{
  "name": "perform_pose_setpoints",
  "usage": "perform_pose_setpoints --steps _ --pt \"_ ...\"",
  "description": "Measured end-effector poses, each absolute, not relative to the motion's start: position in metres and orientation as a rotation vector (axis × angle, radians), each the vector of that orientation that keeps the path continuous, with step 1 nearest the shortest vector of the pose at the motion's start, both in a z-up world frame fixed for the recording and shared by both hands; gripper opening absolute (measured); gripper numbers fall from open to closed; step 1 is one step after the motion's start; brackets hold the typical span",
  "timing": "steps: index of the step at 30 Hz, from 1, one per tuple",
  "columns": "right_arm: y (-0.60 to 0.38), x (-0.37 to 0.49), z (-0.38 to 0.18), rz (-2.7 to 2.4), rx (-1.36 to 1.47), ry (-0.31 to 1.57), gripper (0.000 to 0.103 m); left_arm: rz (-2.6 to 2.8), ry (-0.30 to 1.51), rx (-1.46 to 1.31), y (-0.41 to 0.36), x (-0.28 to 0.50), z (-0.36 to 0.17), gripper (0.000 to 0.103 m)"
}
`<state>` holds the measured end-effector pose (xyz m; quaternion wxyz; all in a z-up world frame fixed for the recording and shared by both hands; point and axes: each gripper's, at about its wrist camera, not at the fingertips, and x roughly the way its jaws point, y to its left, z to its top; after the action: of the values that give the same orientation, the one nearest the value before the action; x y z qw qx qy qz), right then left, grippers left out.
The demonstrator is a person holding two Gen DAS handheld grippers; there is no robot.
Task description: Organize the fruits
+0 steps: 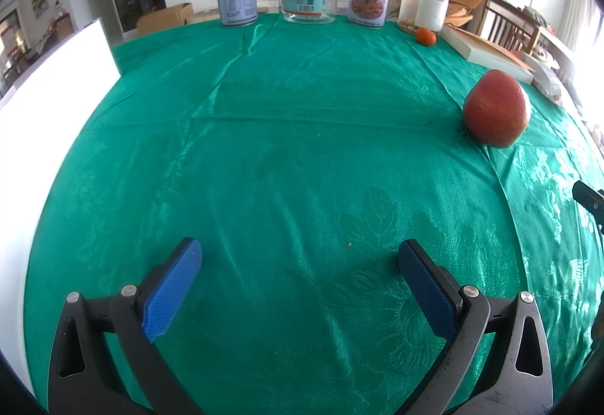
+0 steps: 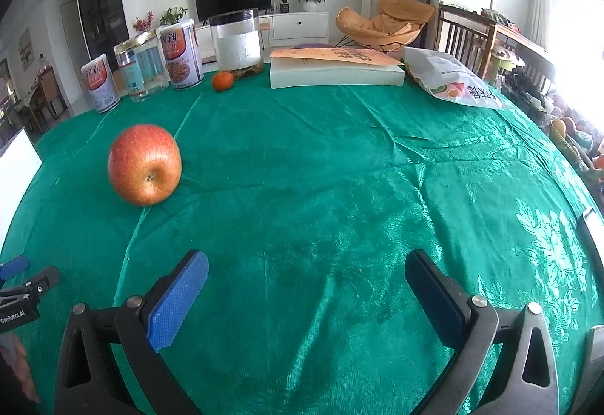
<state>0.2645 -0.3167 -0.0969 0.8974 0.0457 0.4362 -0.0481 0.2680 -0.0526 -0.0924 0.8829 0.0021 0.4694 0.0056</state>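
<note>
Now both claws, left (image 1: 300, 256) and right (image 2: 306, 269), gape wide over bare green cloth (image 2: 339, 188), apple (image 2: 144, 165) far left, jars (image 2: 236, 43) along the far edge.

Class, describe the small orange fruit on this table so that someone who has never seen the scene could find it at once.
Start at the green satin tablecloth and look to its far edge, where tins and jars stand in a row. At the foot of the black-lidded clear plastic jar lies the small round orange tangerine. It is much smaller than the big red apple nearer the camera.
</note>
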Motion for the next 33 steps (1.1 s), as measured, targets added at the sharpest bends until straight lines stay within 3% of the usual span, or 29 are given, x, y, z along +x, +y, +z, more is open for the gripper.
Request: perform_pose_setpoints --steps 12,21,26,27,30,33 --pt "-0.344 0.266 -0.098 -0.104 0.237 0.907 0.103 -0.183 0.931 -0.071 -0.061 0.264 -0.078 0.101" --pt "-0.353 0.265 -0.096 -0.116 0.279 0.873 0.103 -0.411 0.923 -0.030 -0.156 0.318 -0.045 0.102" --pt "-0.360 0.266 -0.096 -0.120 0.296 0.866 0.103 -0.430 0.937 0.095 -0.206 0.351 -0.054 0.101" --pt "-0.361 0.266 -0.096 -0.118 0.301 0.866 0.103 -0.428 0.931 0.103 -0.209 0.353 -0.056 0.099" --pt "-0.364 0.267 -0.096 -0.108 0.318 0.864 0.103 -0.396 0.912 0.114 -0.204 0.358 -0.060 0.066" --pt "-0.373 0.253 -0.087 -0.053 0.422 0.750 0.103 -0.415 0.934 0.012 -0.183 0.356 -0.060 0.065"
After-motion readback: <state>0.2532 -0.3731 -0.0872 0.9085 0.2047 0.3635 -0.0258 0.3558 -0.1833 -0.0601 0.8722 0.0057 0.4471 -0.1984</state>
